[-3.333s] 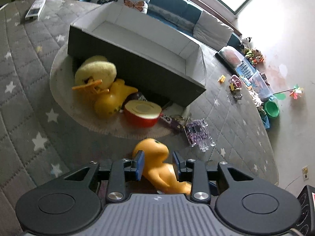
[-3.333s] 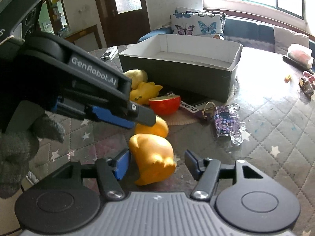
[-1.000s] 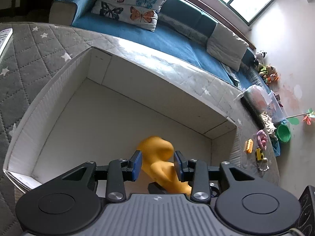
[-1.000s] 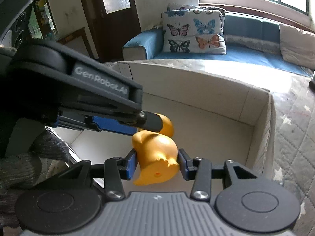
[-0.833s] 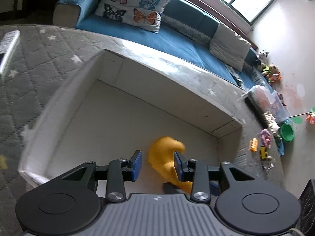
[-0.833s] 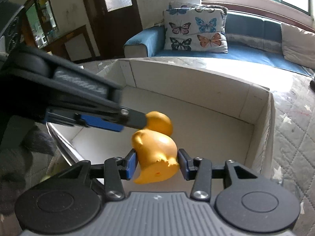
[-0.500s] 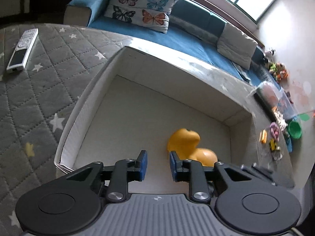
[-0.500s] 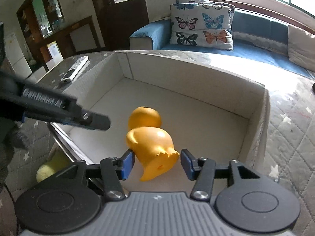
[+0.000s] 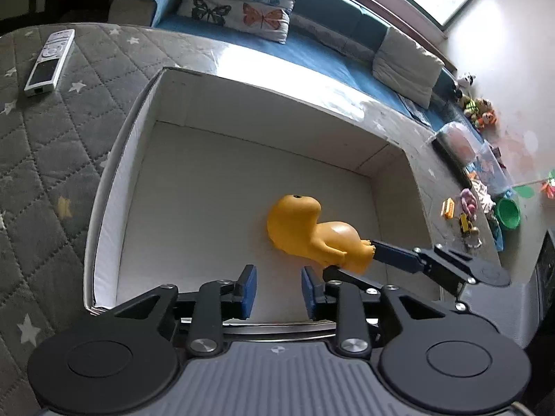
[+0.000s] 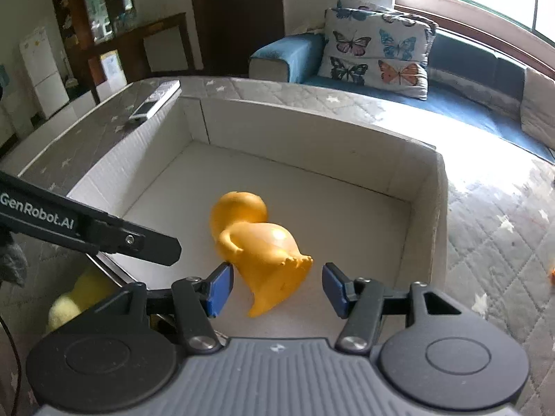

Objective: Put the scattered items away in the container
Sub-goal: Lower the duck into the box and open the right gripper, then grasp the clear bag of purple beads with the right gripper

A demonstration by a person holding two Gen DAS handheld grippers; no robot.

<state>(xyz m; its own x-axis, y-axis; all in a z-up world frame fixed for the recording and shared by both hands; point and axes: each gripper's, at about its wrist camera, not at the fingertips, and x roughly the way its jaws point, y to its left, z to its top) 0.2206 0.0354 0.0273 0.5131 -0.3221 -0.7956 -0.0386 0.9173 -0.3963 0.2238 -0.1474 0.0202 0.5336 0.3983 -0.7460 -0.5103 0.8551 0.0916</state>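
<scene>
Your left hand-held gripper (image 9: 275, 291) hovered over the near wall of the white box (image 9: 114, 187), its blue pads apart and gripping nothing. Your right hand-held gripper (image 10: 277, 289) was spread wide, both pads clear of the orange toy (image 10: 256, 242). The toy lay on its side on the box floor, toward the right end wall. A remote (image 9: 50, 62) rested on the desk (image 9: 41, 145) near its far left corner.

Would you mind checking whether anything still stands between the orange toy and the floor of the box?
Nothing visible does. The orange toy already lies on its side on the floor of the white box. The right gripper has its jaws open on either side of it, and the left gripper is open and empty.
</scene>
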